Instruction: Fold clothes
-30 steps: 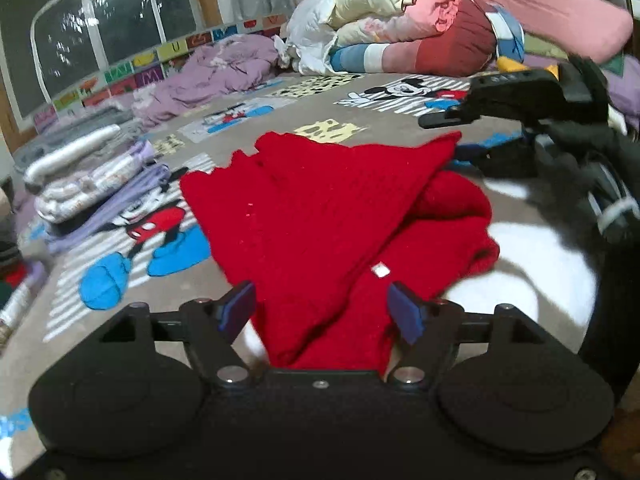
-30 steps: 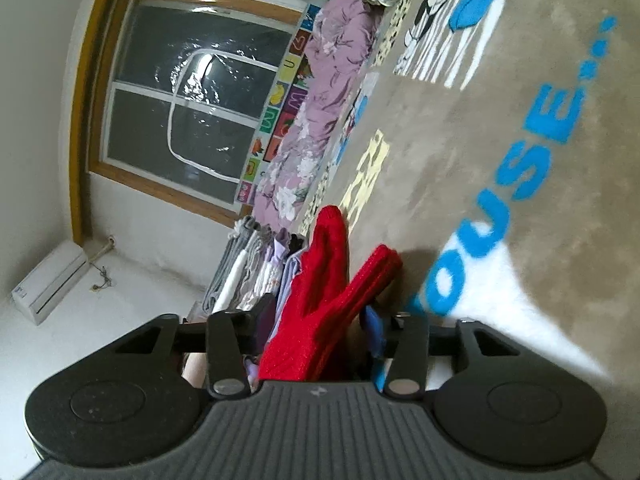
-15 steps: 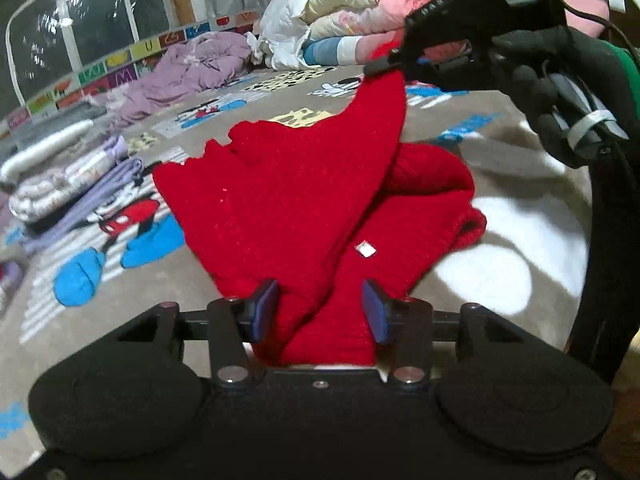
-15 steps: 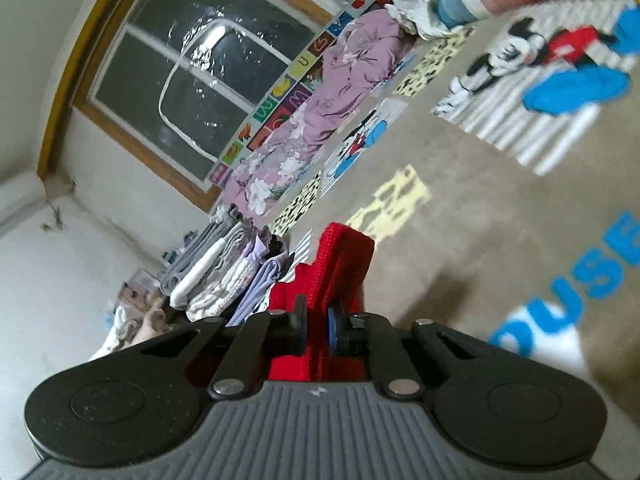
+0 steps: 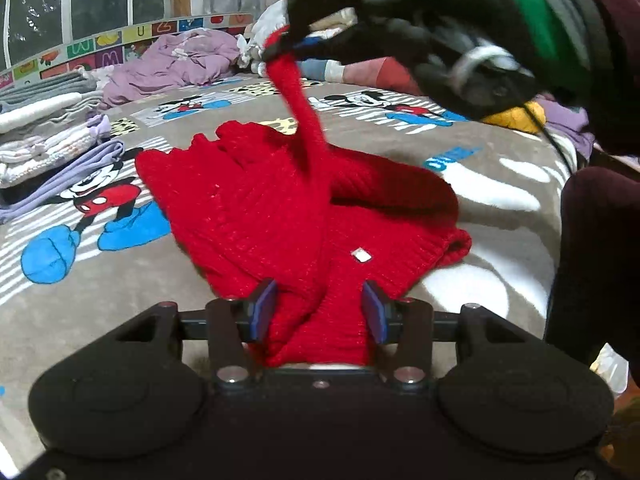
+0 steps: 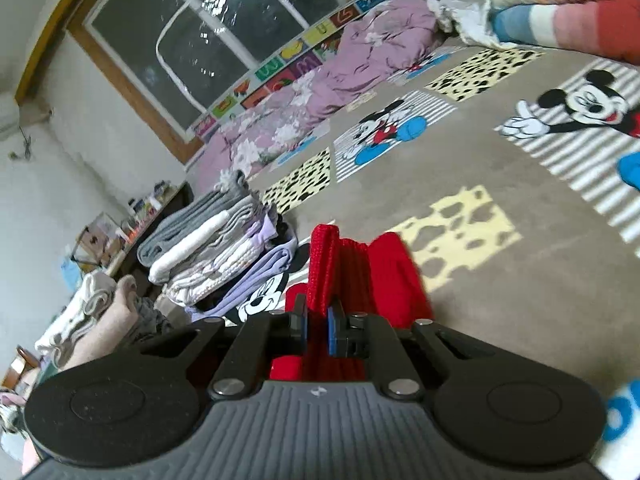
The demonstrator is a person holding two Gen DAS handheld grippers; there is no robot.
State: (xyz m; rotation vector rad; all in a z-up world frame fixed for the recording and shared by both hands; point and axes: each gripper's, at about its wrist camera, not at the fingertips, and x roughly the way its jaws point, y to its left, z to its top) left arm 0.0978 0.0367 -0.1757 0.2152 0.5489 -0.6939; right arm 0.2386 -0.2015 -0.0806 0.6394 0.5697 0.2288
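Note:
A red knit sweater lies crumpled on a grey Mickey Mouse blanket. My left gripper has its blue pads either side of the sweater's near hem, jaws partly closed around the fabric. My right gripper is shut on a red sleeve end. In the left wrist view the right gripper holds that sleeve lifted high above the sweater, the sleeve stretched up from the body.
A stack of folded clothes sits at left, also in the right wrist view. Crumpled purple bedding lies along the window. A pile of bedding is at the back right. My dark-sleeved arm is at right.
The right gripper shut on the sleeve end and lifted it up and toward the left over the sweater. The left gripper narrowed around the hem, then stayed roughly in place.

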